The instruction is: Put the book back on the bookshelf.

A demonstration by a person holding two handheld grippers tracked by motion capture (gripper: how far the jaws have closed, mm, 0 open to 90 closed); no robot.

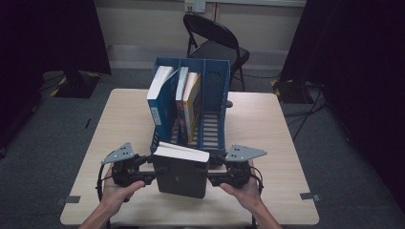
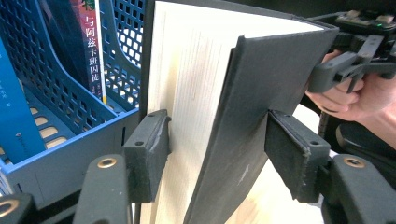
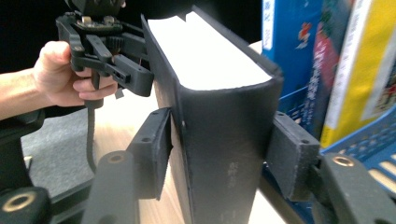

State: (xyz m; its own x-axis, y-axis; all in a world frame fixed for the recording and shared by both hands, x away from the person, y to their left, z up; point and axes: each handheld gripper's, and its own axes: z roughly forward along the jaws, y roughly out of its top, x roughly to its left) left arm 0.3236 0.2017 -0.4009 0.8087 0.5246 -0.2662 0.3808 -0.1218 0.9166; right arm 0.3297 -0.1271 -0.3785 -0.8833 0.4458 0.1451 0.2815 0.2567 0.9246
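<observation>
Book (image 1: 183,172), thick, dark cover, stands upright on the counter (image 1: 267,129) just in front of the blue file rack (image 1: 216,95), page edge up. Left tool (image 1: 155,171) clamps its fore-edge side, right tool (image 1: 208,172) its spine side; in both gripper views the pads sit against the covers, so both are holding the book between them. Rack lies straight ahead of the book; its rightmost slot looks free, the others hold a blue book (image 1: 160,102) and a yellow one (image 1: 192,102). Book's long axis is vertical and matches the slot. Both hands equally near. Book's bottom edge is cut off in the gripper views; counter contact unclear.
</observation>
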